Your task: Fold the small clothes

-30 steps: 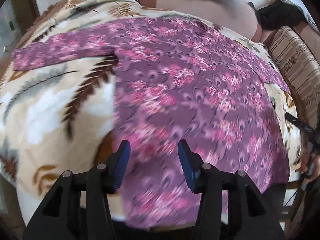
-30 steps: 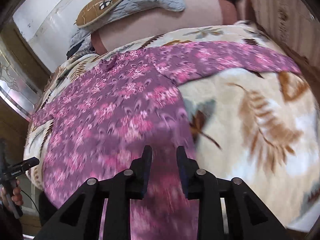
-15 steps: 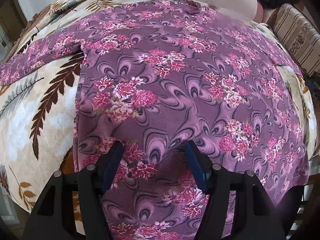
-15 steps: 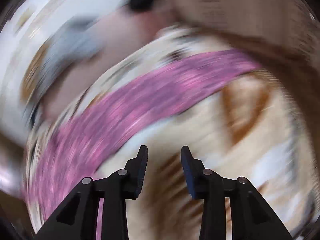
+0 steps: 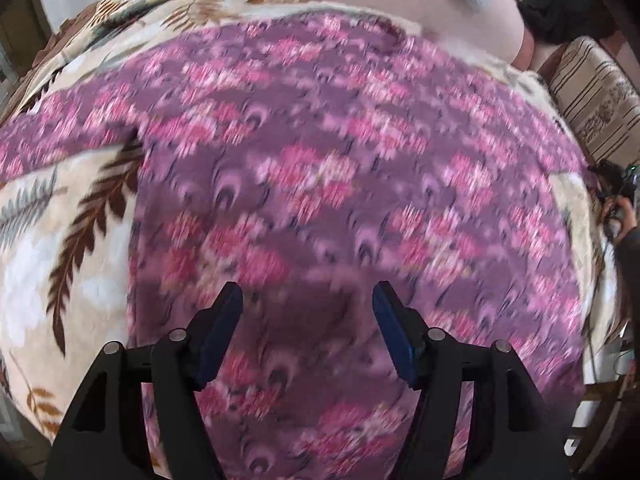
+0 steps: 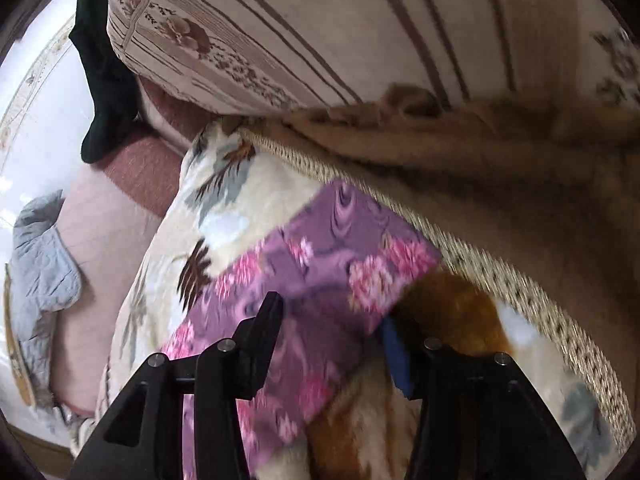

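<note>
A purple garment with pink flowers (image 5: 340, 184) lies spread flat on a cream blanket with a leaf print (image 5: 60, 240). My left gripper (image 5: 307, 300) is open and hovers over the garment's lower middle, holding nothing. In the right wrist view the end of one sleeve (image 6: 320, 272) lies on the blanket near its braided edge. My right gripper (image 6: 332, 316) is open, its fingers standing either side of the sleeve end. The sleeve cloth covers part of the right finger.
A striped cushion (image 6: 320, 32) stands behind the blanket's edge, over a tan cover (image 6: 480, 160). A dark cloth (image 6: 104, 68) and a grey quilted piece (image 6: 40, 272) lie at the far side. A pink bolster (image 5: 400, 4) runs along the back.
My right gripper has swung from the garment's body out to the sleeve end and opened wider. My left gripper has pulled back a little and opened wider over the garment.
</note>
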{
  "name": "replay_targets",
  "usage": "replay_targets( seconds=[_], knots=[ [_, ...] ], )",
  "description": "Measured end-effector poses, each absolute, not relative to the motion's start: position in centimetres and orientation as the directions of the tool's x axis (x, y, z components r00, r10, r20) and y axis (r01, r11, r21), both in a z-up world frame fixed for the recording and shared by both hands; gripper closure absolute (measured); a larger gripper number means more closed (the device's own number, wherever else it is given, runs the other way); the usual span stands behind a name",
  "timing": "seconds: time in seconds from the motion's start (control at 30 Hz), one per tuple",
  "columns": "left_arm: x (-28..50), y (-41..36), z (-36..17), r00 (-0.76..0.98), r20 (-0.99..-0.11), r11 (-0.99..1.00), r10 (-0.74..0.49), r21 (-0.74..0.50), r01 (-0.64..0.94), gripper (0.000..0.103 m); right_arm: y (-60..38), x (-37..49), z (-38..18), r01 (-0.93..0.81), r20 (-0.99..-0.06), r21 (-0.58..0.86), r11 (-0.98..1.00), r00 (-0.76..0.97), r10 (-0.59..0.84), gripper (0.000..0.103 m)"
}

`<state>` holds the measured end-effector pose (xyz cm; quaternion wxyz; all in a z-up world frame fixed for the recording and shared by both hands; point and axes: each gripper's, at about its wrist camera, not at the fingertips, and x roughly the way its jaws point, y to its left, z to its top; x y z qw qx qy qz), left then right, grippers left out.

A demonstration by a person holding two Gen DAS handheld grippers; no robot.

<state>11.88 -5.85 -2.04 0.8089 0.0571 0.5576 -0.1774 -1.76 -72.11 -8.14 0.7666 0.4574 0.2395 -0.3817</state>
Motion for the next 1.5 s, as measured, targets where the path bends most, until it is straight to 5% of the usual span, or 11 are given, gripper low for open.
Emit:
replay_targets(
  seconds=[0.1, 0.27, 0.57, 1.5],
  knots=[
    [13.6, -7.0, -1.2, 0.352, -0.904, 0.92, -0.243, -0.101, 0.378, 0.037, -72.3, -1.1, -7.7, 0.793, -0.702, 0.52, 0.316, 0.608, -0.37, 0.093],
    [17.6, -7.8, -1.2, 0.378, -0.886, 0.921, -0.269, -0.123, 0.369, 0.037, -69.5, -1.5, -4.6, 0.753, -0.621, 0.525, 0.396, 0.657, -0.427, 0.093],
    [23.4, -7.2, -1.0, 0.43, -0.853, 0.931, -0.296, -0.156, 0.331, 0.037, -59.6, 2.4, 1.0, 0.615, -0.564, 0.518, 0.595, 0.768, -0.303, 0.093],
    [27.8, 2.5, -0.9, 0.467, -0.802, 0.928, -0.373, -0.332, 0.17, 0.037, -20.8, 23.5, -1.6, 0.141, -0.663, 0.473, 0.87, 0.707, 0.246, 0.087]
  ],
)
